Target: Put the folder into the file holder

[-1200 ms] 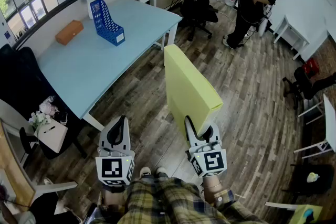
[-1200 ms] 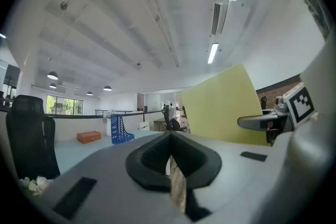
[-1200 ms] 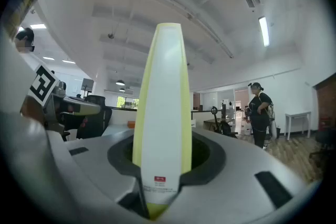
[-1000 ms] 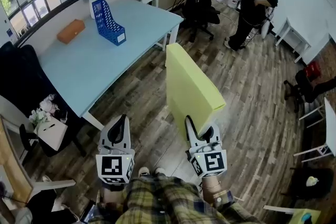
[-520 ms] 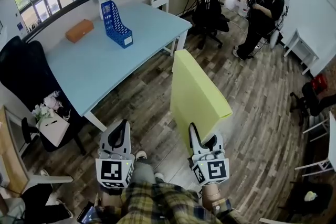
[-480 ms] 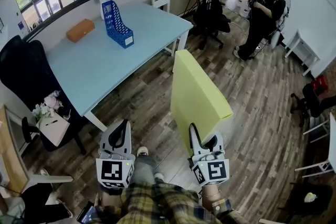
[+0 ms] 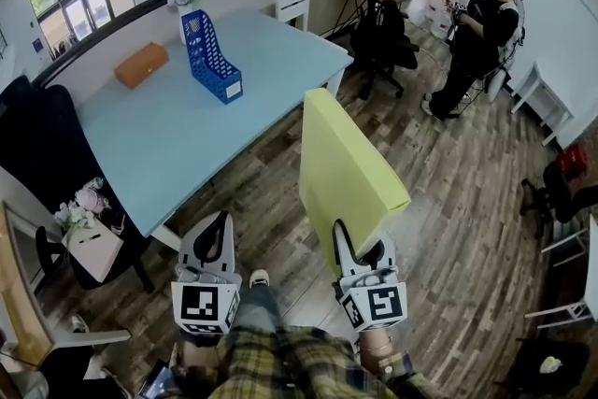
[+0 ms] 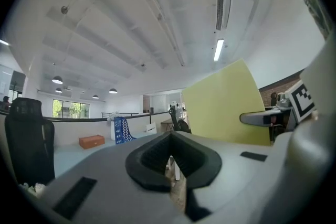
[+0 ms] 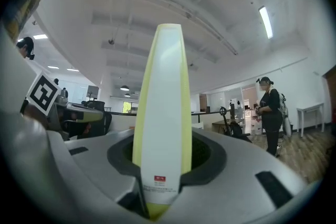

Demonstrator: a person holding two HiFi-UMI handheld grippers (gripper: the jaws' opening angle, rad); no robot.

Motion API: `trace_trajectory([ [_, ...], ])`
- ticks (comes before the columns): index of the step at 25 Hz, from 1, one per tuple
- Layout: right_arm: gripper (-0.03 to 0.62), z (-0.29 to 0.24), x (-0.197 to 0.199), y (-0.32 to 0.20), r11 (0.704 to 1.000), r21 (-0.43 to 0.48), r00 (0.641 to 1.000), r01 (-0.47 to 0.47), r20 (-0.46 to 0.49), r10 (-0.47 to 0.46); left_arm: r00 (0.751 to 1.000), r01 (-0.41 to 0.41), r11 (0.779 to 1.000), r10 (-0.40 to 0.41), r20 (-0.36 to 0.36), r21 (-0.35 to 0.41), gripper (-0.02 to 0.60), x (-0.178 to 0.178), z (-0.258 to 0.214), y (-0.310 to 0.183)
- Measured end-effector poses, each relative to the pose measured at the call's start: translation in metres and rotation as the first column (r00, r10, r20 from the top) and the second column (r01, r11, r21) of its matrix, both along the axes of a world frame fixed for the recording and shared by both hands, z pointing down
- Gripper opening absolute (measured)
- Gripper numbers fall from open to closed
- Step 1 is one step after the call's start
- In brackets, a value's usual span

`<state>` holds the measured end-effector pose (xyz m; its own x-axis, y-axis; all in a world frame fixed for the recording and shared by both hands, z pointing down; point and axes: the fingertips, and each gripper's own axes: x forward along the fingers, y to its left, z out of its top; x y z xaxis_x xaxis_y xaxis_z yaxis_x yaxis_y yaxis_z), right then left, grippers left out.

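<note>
A yellow-green folder (image 7: 341,163) stands on edge above the wooden floor, and my right gripper (image 7: 361,249) is shut on its lower corner. In the right gripper view the folder's spine (image 9: 160,113) rises between the jaws. My left gripper (image 7: 218,234) is level beside it, shut with nothing in it; its pads (image 8: 157,157) meet. The folder (image 8: 226,102) also shows at the right of the left gripper view. The blue file holder (image 7: 211,56) stands upright on the light blue table (image 7: 159,131), far ahead and left of both grippers. It appears small and distant as the file holder (image 8: 121,130) in the left gripper view.
An orange box (image 7: 141,65) lies on the table behind the holder. A person (image 7: 481,33) stands at the back right near a black office chair (image 7: 388,23). A white chair (image 7: 297,7) is at the table's far end and a black chair (image 7: 37,135) at its left.
Both grippers and the folder have moved forward across the floor. The table and file holder now sit lower and closer in the head view. The grip on the folder is unchanged.
</note>
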<state>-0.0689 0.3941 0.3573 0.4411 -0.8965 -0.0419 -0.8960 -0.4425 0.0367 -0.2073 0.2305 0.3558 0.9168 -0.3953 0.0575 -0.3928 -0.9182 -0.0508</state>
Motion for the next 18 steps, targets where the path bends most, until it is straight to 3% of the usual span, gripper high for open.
trace_trajectory([
  [9,0.153,-0.002,0.053,-0.106,1.000,-0.011,1.000,0.009,0.005,-0.009,1.000,-0.008,1.000,0.008,0.007,0.009,-0.009,0.053,-0.005,-0.101],
  [18,0.153,-0.002,0.080,-0.173,0.999,-0.038,1.000,-0.017,0.002,0.017,1.000,-0.018,1.000,0.018,0.005,-0.015,-0.009,0.076,0.006,-0.179],
])
